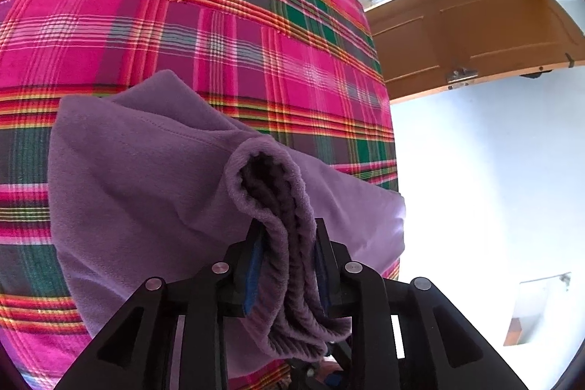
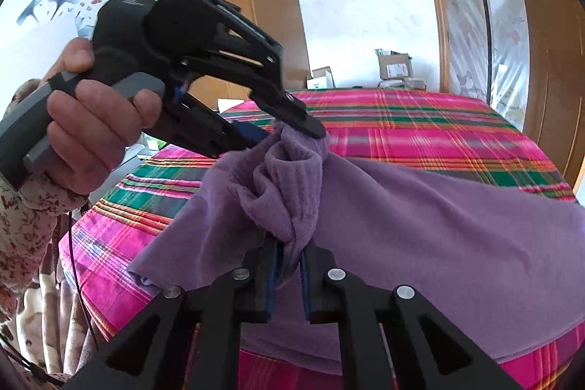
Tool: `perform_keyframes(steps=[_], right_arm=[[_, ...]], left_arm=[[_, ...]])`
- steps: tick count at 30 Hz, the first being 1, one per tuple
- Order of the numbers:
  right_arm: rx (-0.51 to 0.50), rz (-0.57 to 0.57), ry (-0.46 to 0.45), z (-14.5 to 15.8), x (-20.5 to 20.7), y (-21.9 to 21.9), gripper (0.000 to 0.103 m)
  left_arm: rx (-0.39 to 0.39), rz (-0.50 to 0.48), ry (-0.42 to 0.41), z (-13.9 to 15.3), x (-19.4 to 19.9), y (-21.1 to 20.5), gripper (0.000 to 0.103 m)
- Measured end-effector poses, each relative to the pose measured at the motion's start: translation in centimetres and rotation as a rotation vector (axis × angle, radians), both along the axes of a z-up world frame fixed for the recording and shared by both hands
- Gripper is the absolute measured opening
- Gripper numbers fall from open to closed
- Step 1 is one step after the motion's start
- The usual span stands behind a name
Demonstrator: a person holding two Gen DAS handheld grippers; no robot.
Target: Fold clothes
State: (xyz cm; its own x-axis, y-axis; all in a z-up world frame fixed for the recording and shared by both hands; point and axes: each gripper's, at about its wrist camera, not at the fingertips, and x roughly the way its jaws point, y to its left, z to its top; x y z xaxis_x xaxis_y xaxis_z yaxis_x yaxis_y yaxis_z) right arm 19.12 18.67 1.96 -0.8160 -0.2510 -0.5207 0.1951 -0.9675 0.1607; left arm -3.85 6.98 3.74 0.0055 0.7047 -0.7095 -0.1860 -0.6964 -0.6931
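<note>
Your left gripper clamps ribbed cuff of purple garment; your right gripper pinches bunched fabric beside it (jaws nearly together). Garment lies draped over plaid bedspread.

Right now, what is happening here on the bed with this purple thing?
A person is folding a purple garment on a bed with a plaid sheet, with a gripper in each hand. The left gripper has a ribbed cuff between its fingers, and the right gripper pinches another bunch of the same cloth close beside it. Both lift that part up, while the rest of the garment lies spread on the sheet. The fold is not yet laid down.
</note>
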Motion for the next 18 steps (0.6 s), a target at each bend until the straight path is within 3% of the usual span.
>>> perform_keyframes(steps=[11,18], right_arm=[[-0.115,-0.019,-0.073,-1.1,-0.5,1.8,0.011],[-0.184,-0.02,-0.12,-1.8,-0.6,3.5,0.016]], left_arm=[[0.088,0.055,0.075,1.8,0.7,-2.5,0.028],[0.101,0.141,0.067,0.5,1.7,-5.8,0.028]])
